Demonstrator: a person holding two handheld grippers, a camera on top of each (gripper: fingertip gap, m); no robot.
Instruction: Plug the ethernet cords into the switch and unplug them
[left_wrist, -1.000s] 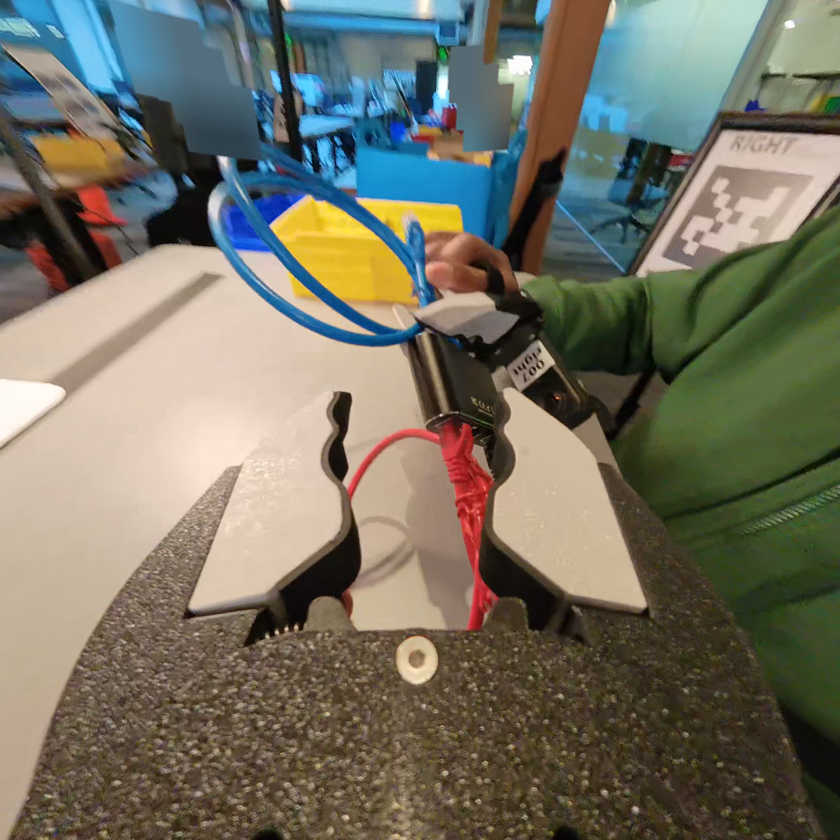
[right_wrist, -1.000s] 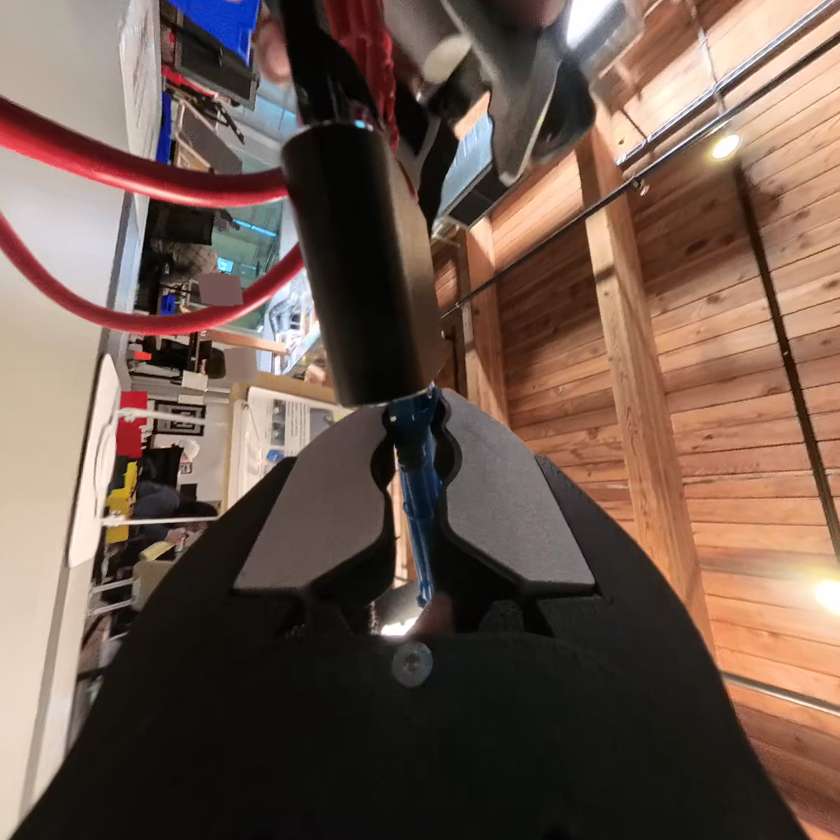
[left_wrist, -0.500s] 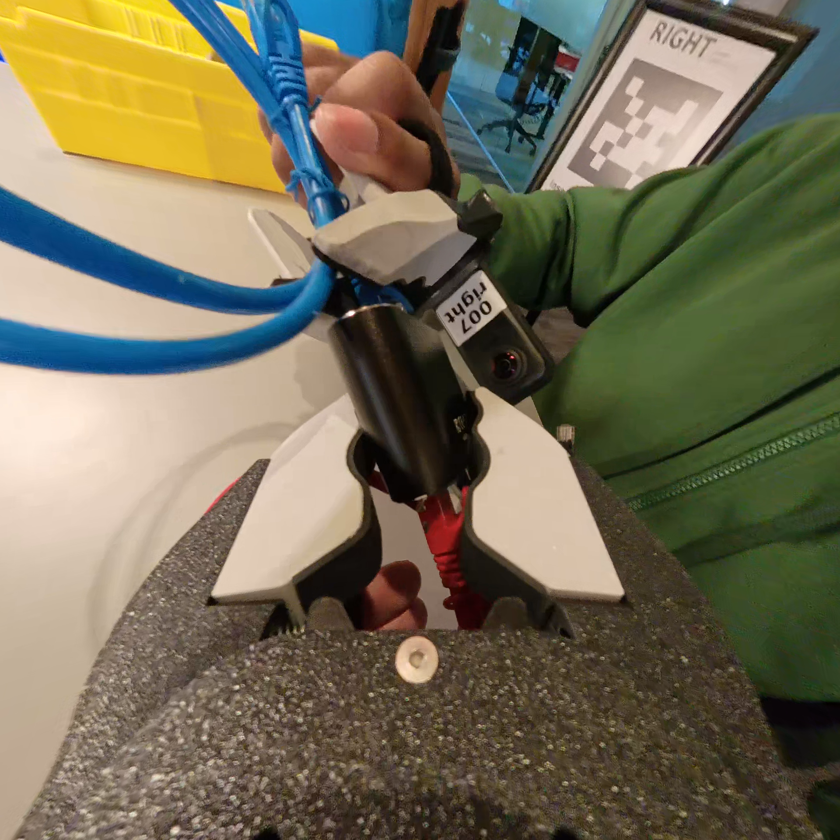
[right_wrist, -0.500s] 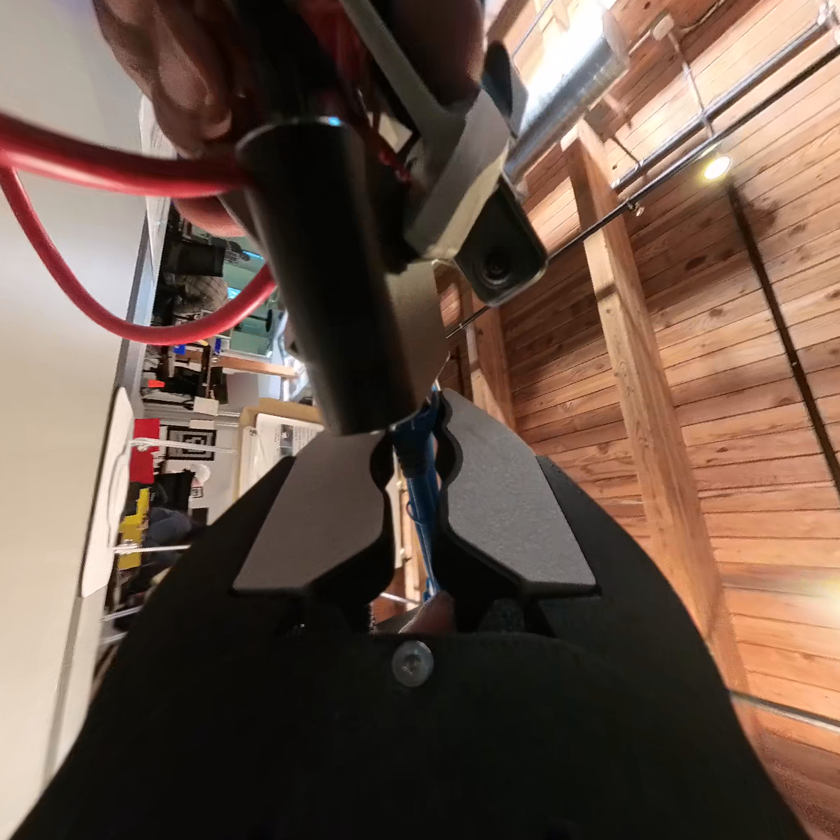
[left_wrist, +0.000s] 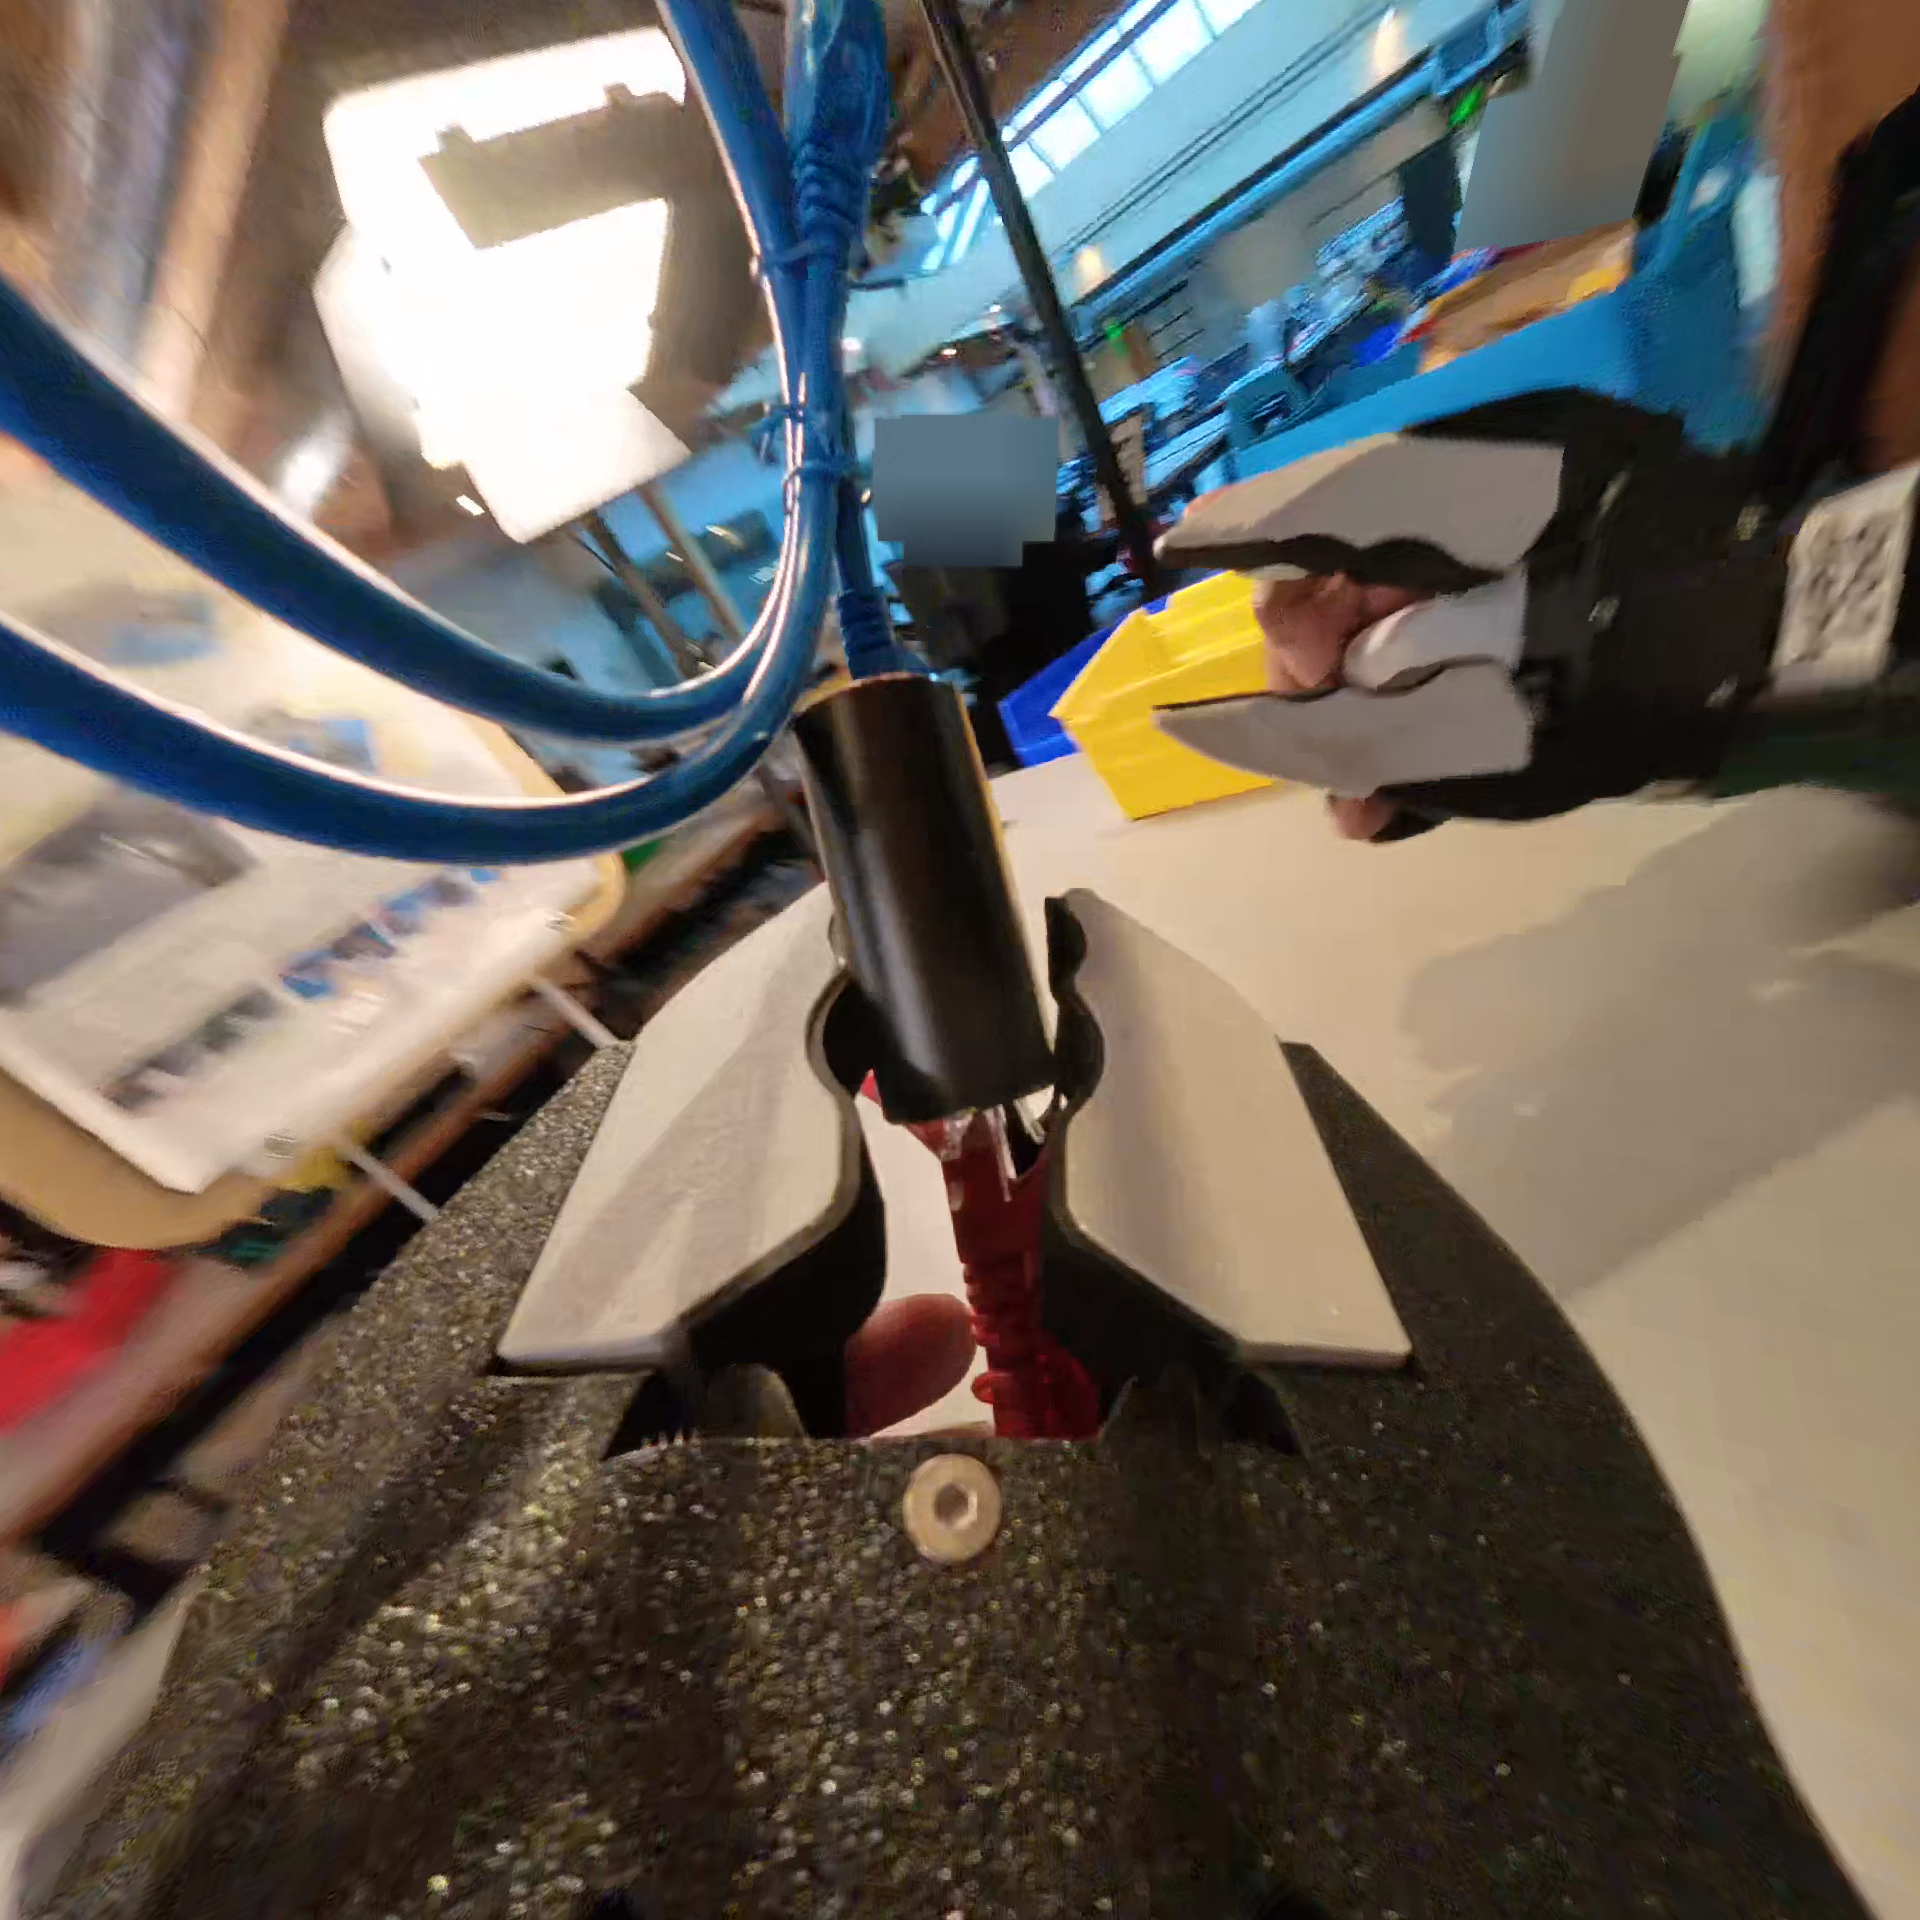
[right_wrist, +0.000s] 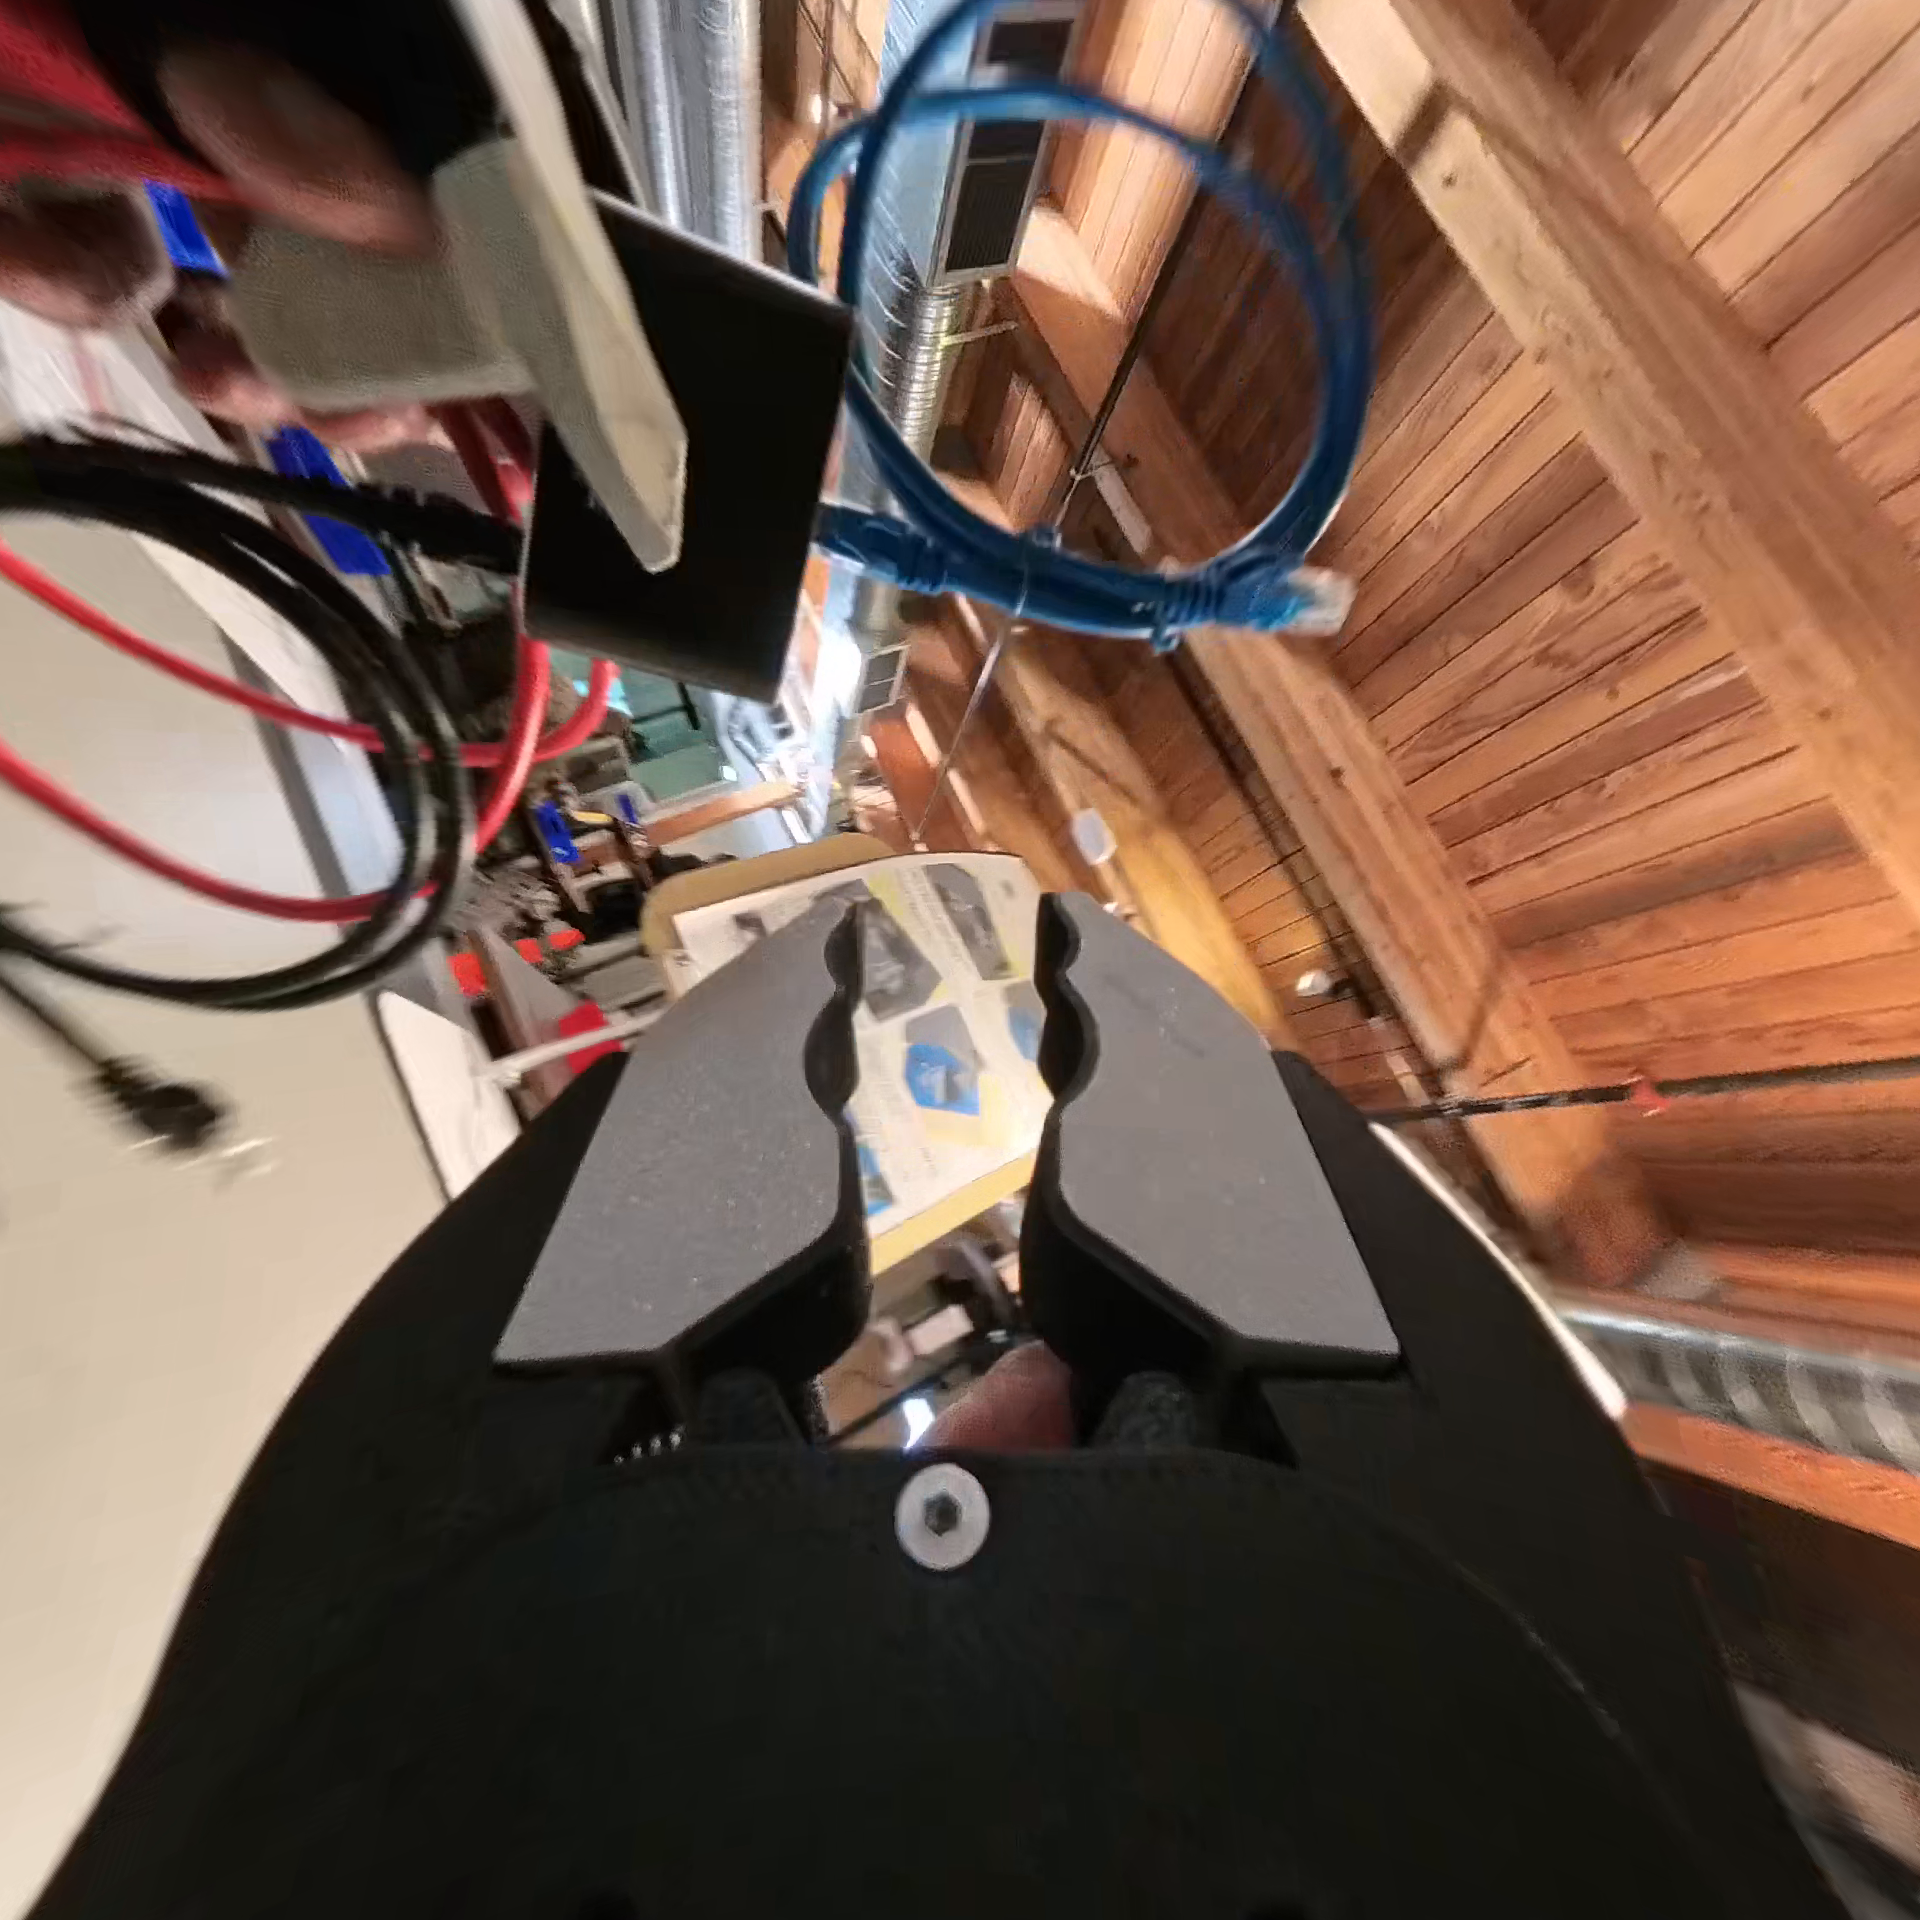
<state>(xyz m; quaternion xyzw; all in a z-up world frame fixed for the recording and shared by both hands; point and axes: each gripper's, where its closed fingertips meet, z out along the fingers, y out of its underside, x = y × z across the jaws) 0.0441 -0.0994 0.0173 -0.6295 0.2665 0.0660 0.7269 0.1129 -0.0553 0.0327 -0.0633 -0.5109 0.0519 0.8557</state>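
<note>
My left gripper (left_wrist: 945, 914) is shut on the black switch (left_wrist: 914, 883) and holds it up off the grey table (left_wrist: 1558, 1039). A blue ethernet cord (left_wrist: 862, 613) is plugged into the switch's far end and loops off to the left. A red cord (left_wrist: 997, 1257) is plugged into the near end, between my fingers. My right gripper (right_wrist: 945, 935) is open and empty, apart from the switch (right_wrist: 707, 468). It also shows in the left wrist view (left_wrist: 1174, 634) at the right. The blue cord (right_wrist: 935, 561) hangs in a loop with its free plug (right_wrist: 1299, 603) loose.
A yellow bin (left_wrist: 1164, 707) and a blue bin (left_wrist: 1039, 696) stand at the table's far side. A board with printed sheets (left_wrist: 260, 935) leans at the left. Red cord loops (right_wrist: 260, 727) and a black cord (right_wrist: 416, 790) hang below the switch.
My right gripper has let go of the blue cord and pulled back from the switch, opening. The blue plug stays in the switch. My left gripper has swung the switch upward.
</note>
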